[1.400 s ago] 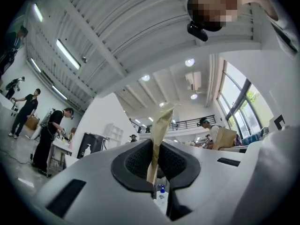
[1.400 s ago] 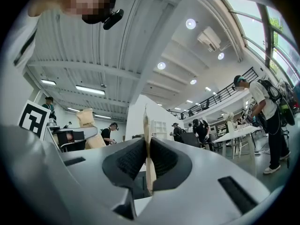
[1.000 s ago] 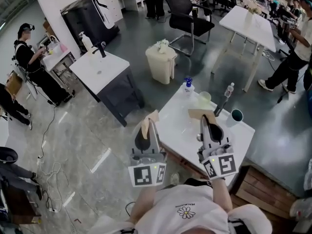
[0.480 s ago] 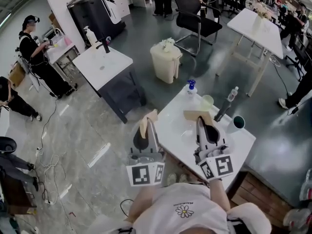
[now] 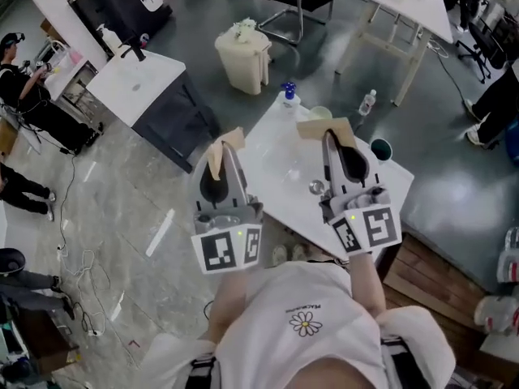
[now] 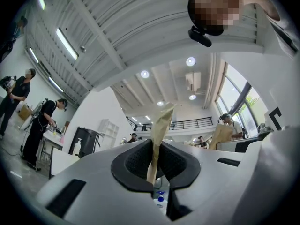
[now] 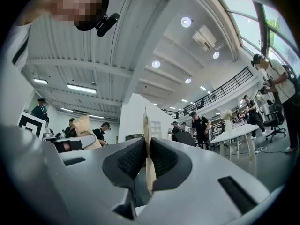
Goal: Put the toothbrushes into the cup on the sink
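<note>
Lower centre-left of the head view: left gripper (image 5: 223, 168), clenched on a tan strip (image 5: 220, 146) of paper-like stuff, marker cube (image 5: 227, 248) nearer the bottom edge. Centre of the left gripper view: same gripper (image 6: 157, 162), dark pads pressed edge-on against the tan strip (image 6: 161, 125), its upper end poking past the jaws toward the ceiling lights.

Right of centre in the head view: right gripper (image 5: 336, 146), likewise clamped on a second tan strip (image 5: 323, 128), marker cube (image 5: 369, 228) below it. Centre of the right gripper view: same gripper (image 7: 146, 162), jaws shut flat on the second tan strip (image 7: 146, 125), standing upright between the pads.

Contents of either strip: cannot tell. Toothbrushes as such: not made out in any view.

Middle of the head view, running toward the right: white sink counter (image 5: 272, 156), metal drain (image 5: 316, 187) just left of the right gripper. Along the counter's upper edge, left to right: blue-capped bottle (image 5: 288, 93), pale green cup (image 5: 321, 113), clear bottle (image 5: 367, 101). Dark cup (image 5: 379, 148) near the counter's right corner, just right of the right gripper. Which of the two cups belongs to the task: cannot tell.

Upper centre: cream bin (image 5: 243, 55). Upper left: another white counter (image 5: 134, 79). Bottom centre: white shirt (image 5: 304, 339) with a daisy print.
</note>
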A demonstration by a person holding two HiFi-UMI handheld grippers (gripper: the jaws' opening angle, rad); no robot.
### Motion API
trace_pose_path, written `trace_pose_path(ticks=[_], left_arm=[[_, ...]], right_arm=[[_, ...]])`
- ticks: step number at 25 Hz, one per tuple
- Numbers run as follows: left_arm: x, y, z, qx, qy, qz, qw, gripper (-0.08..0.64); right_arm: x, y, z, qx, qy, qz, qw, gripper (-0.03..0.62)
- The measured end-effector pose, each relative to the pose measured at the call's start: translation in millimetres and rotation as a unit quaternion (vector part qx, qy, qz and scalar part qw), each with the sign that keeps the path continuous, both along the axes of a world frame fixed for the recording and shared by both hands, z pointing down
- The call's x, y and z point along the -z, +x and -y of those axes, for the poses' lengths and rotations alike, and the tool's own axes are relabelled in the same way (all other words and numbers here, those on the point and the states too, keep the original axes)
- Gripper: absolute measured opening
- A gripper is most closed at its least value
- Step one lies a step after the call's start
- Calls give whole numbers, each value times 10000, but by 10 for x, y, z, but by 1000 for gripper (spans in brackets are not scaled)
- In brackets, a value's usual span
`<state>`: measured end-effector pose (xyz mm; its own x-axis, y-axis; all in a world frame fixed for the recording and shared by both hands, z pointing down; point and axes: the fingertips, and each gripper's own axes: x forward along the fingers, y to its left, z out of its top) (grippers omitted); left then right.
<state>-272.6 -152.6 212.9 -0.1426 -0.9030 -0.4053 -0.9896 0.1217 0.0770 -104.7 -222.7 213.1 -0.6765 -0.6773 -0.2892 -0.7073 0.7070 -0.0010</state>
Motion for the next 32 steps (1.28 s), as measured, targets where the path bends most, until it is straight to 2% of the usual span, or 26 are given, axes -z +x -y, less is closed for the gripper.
trace_pose_path(ticks=[8,14,22,32], left_arm=[[-64,358,229,-503,-79,22,9987,34],[-67,521,339,-659,-149,24,9977,34],[-169,549,394,-599,-310,11,9977,34],[-265,623,504,-647,-449,74,9969,34]], right_arm=[[-25,830,412,-1222,27,-274,9921,31],[-372,1481,825,-1981,-440,-416,9783,31],[-1178,1912,1158,-2409,-1211,-702,9604,31],[-1676,2022,1309,-2446,-1662,-834,9516,31]])
